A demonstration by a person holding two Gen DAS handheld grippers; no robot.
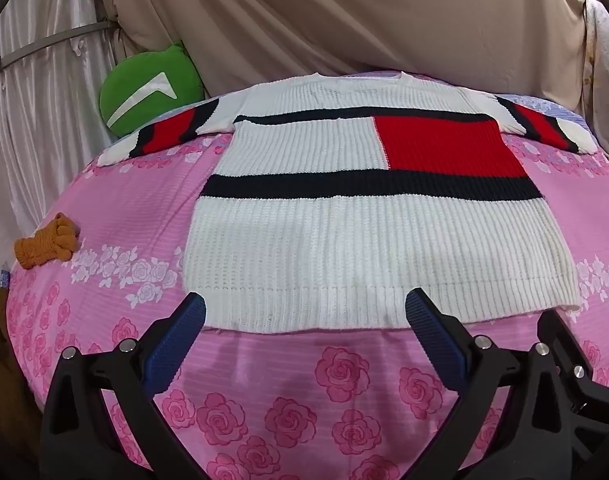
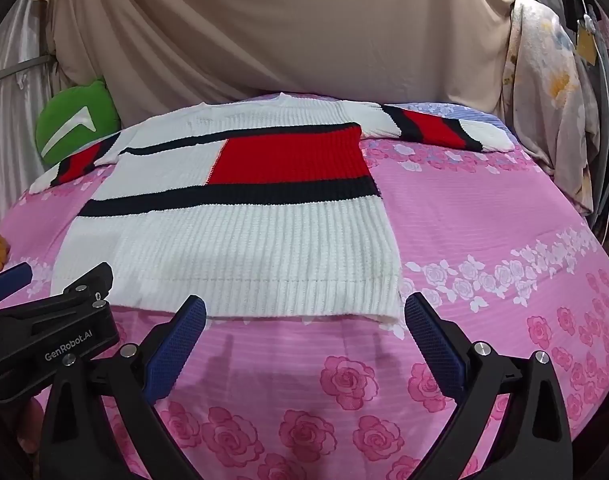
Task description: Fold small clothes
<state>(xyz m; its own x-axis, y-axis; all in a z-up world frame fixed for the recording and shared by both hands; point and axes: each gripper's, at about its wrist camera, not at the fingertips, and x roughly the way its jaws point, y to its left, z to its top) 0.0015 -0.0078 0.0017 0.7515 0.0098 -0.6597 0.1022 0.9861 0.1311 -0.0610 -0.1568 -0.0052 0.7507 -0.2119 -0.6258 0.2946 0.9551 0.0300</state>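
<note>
A white knit sweater (image 1: 364,248) with navy bands and a red block lies flat on the pink rose bedsheet (image 1: 136,216), both sleeves spread out to the sides. It also shows in the right wrist view (image 2: 240,248). My left gripper (image 1: 306,312) is open and empty, its blue fingertips just over the sweater's near hem at its left half. My right gripper (image 2: 304,312) is open and empty, over the hem's right half near the corner. The left gripper's body (image 2: 56,320) shows at the left of the right wrist view.
A green cushion (image 1: 148,92) leans at the back left. An orange knitted item (image 1: 48,246) lies at the bed's left edge. Beige drapes (image 1: 344,20) hang behind the bed. A floral cloth (image 2: 544,112) and cables hang at the right.
</note>
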